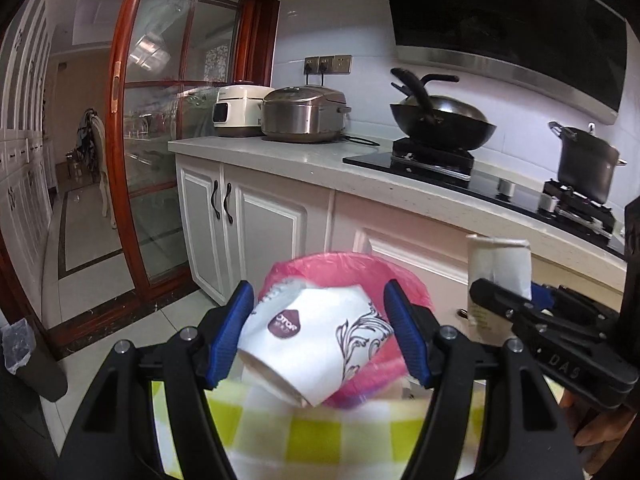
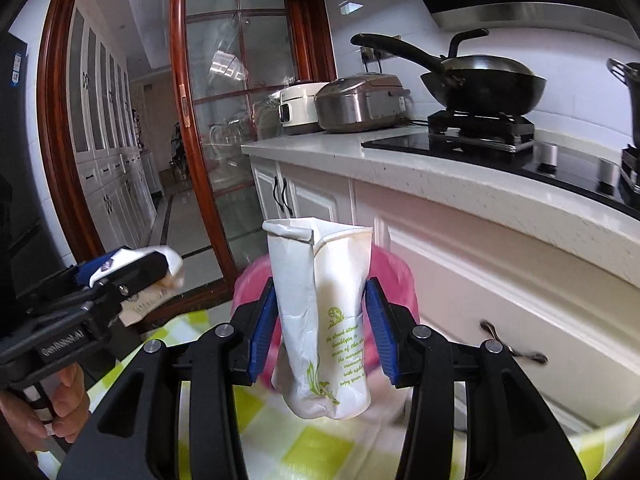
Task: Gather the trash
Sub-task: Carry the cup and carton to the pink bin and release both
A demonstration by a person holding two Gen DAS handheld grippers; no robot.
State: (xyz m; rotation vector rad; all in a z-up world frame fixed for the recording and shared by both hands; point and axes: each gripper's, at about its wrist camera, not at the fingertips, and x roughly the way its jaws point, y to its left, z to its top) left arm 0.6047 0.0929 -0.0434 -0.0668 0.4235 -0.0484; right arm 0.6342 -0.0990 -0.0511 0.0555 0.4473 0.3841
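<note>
left tool [image 1: 320, 332]: jaws fairly wide, clamped on a crumpled white cup [image 1: 316, 344] lying sideways between the pads. right tool [image 2: 320, 328]: jaws narrower, pinching a flattened white cup [image 2: 324, 320] upright by its mid-body. both hang above the checked surface [image 2: 312, 456], with the pink-lined bin [image 1: 404, 276] just beyond. you're holding thin paper: light, soft, already crushed, likely to buckle or slide if you squeeze harder. grip across the creased body, not the rim. release over the bin mouth; light cups may drift.
</note>
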